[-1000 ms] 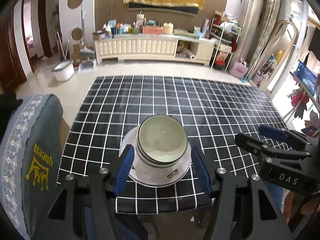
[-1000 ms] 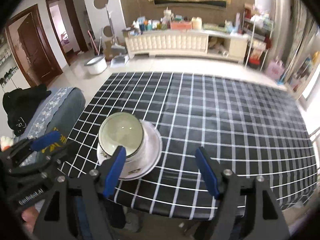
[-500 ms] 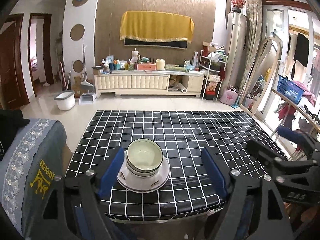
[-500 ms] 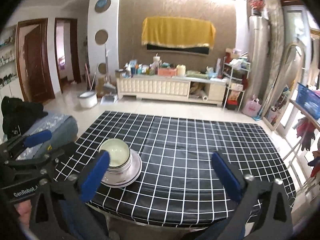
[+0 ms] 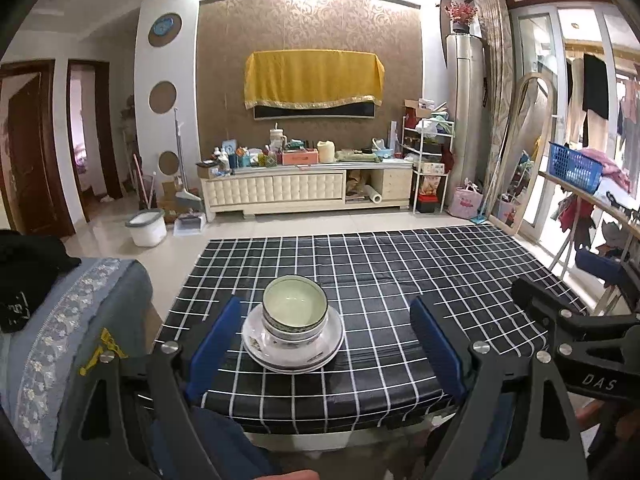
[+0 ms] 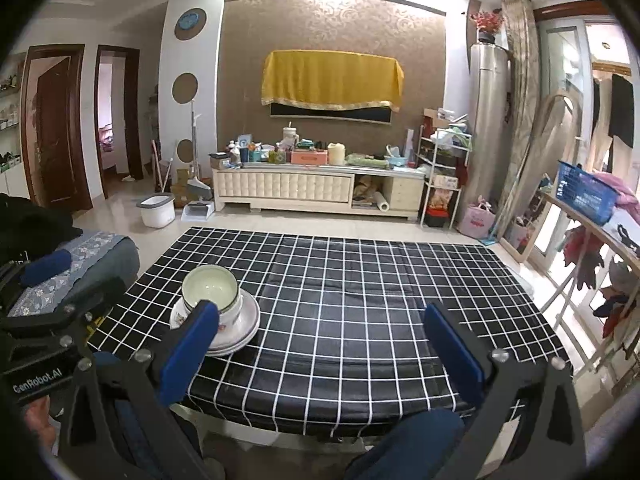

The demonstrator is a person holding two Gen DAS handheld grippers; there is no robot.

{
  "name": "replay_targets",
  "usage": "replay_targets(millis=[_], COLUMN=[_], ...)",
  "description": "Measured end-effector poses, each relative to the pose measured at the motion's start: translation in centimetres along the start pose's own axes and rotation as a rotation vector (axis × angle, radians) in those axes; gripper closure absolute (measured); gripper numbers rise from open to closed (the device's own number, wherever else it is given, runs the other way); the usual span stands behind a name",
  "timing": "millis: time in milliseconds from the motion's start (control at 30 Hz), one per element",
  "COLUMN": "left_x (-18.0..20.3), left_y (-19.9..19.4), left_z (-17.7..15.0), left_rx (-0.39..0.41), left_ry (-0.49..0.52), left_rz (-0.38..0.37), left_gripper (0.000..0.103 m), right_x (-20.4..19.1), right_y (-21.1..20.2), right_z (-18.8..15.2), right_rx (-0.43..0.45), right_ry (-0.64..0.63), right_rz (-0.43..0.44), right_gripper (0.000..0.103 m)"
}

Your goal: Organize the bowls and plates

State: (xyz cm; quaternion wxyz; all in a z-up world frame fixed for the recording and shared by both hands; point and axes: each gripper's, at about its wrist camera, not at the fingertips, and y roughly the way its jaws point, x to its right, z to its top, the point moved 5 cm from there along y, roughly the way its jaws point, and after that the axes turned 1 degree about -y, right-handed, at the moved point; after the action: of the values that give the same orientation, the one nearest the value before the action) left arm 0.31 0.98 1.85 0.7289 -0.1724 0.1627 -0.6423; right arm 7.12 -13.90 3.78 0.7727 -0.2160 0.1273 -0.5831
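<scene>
Black angular gripper frames with silver screws, blue padded fingers (image 5: 214, 344), white "DAS" and "GenRobot.AI" lettering.

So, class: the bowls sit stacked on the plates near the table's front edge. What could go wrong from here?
1. The stack of bowls on the plates sits close to the front edge of the table; a nudge might send it off.
2. The left claw, whose jaws have just been opening, flanks the stack with its pads clear; a sideways swing could clip the bowls.
3. The top bowl looks slightly tilted in the right wrist view, so it may slide.
</scene>
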Motion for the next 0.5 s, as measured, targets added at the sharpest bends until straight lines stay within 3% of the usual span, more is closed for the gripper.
replay_targets(millis=[200, 500], left_x=[0.8, 0.7], left_y=[-0.8, -2.1], left_z=[-0.8, -0.9], left_rx=[-0.021, 0.007], left_ry=[0.018, 0.027], left_rz=[-0.023, -0.005], left_gripper=[0.018, 0.018], right_x=[-0.2, 0.0], right_y=[-0.8, -1.4], right_z=[-0.6, -1.1], right_rx=[0.005, 0.006], right_ry=[0.002, 0.004], right_rz=[-0.007, -0.005], right_gripper=[0.0, 0.0])
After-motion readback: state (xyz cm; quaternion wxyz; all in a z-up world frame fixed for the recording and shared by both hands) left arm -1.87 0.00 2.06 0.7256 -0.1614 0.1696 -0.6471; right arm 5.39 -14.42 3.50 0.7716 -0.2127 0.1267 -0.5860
